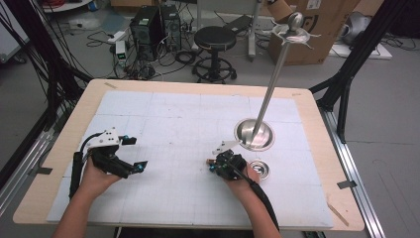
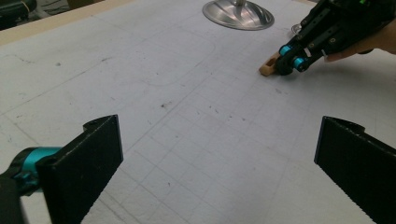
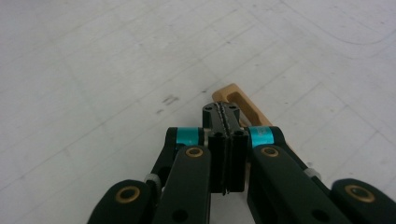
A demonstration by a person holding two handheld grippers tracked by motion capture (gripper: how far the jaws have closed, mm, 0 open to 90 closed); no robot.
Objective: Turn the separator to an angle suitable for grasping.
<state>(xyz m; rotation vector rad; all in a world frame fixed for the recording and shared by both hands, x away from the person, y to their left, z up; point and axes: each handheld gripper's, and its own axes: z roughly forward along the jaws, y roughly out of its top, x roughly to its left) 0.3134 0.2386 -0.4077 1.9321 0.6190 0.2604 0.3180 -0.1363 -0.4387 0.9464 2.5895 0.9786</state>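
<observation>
A small tan wooden piece (image 3: 223, 92) with a slot lies flat on the white mat; it is also visible in the left gripper view (image 2: 267, 68). My right gripper (image 3: 225, 112) is shut, pads pressed together with nothing showing between them, and its tips rest over the near end of the piece. From above, the right gripper (image 1: 213, 163) sits at the mat's middle front. My left gripper (image 1: 136, 152) hovers at the front left, its jaws wide open and empty (image 2: 219, 158), pointing across the mat toward the right gripper (image 2: 281, 65).
A metal stand with a round base (image 1: 254, 134) and a tall pole leans up behind the right hand. A small metal disc (image 1: 259, 169) lies just right of that hand. The white mat (image 1: 173, 119) covers the wooden table. A stool and computers stand on the floor beyond.
</observation>
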